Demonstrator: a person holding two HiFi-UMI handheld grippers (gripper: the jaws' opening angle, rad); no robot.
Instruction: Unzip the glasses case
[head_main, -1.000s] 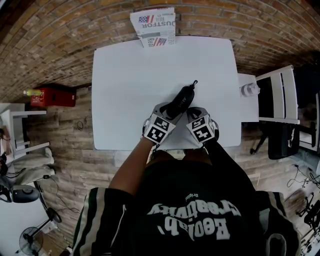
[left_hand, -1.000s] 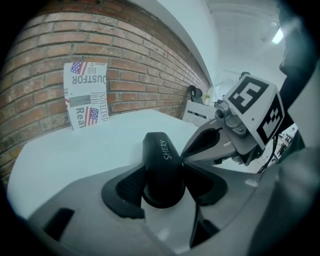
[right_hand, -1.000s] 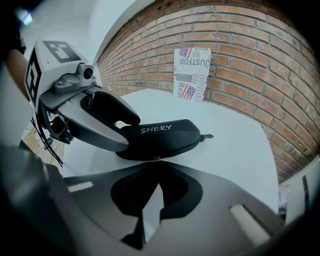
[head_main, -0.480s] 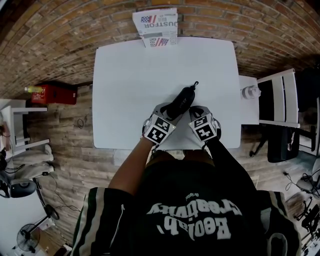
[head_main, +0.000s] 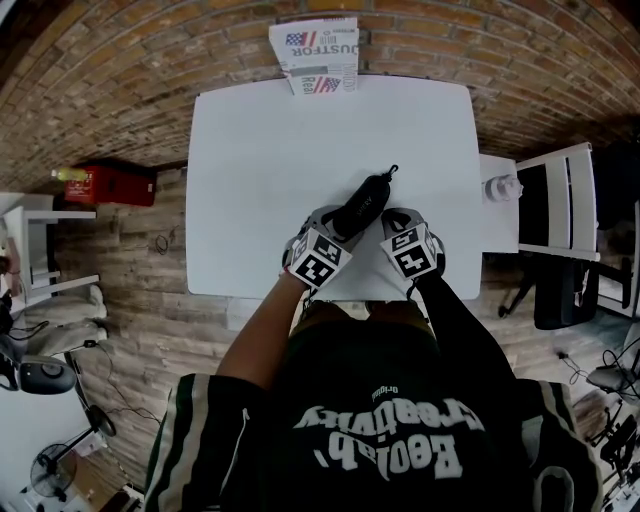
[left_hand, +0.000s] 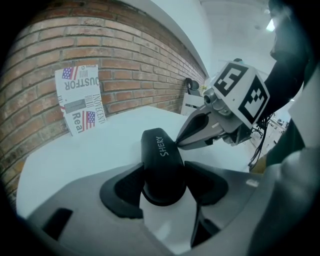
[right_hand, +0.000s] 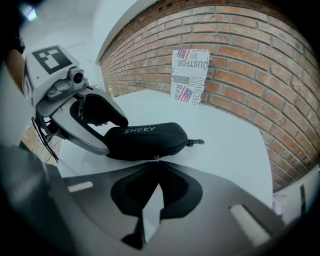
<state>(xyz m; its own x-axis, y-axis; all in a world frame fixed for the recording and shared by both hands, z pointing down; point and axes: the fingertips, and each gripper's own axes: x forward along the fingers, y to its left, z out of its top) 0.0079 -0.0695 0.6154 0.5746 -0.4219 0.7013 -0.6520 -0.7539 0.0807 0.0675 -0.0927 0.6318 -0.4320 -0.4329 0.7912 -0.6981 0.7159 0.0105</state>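
Observation:
A black glasses case (head_main: 363, 204) marked SHERY lies slantwise on the white table (head_main: 270, 150), its loop end (head_main: 390, 170) pointing away. My left gripper (head_main: 340, 222) is shut on the case's near end; in the left gripper view both pads press its sides (left_hand: 162, 187). My right gripper (head_main: 384, 222) comes in from the right at the case's long side. In the right gripper view its jaws (right_hand: 156, 162) are shut, pinching the small metal zipper pull (right_hand: 156, 158) on the seam of the case (right_hand: 145, 140). The left gripper (right_hand: 116, 134) shows there at the case's left end.
A printed box with flag marks (head_main: 315, 55) stands at the table's far edge against the brick wall. A white chair (head_main: 560, 200) and a small white object (head_main: 500, 185) are at the right. A red box (head_main: 105, 187) sits on the floor, left.

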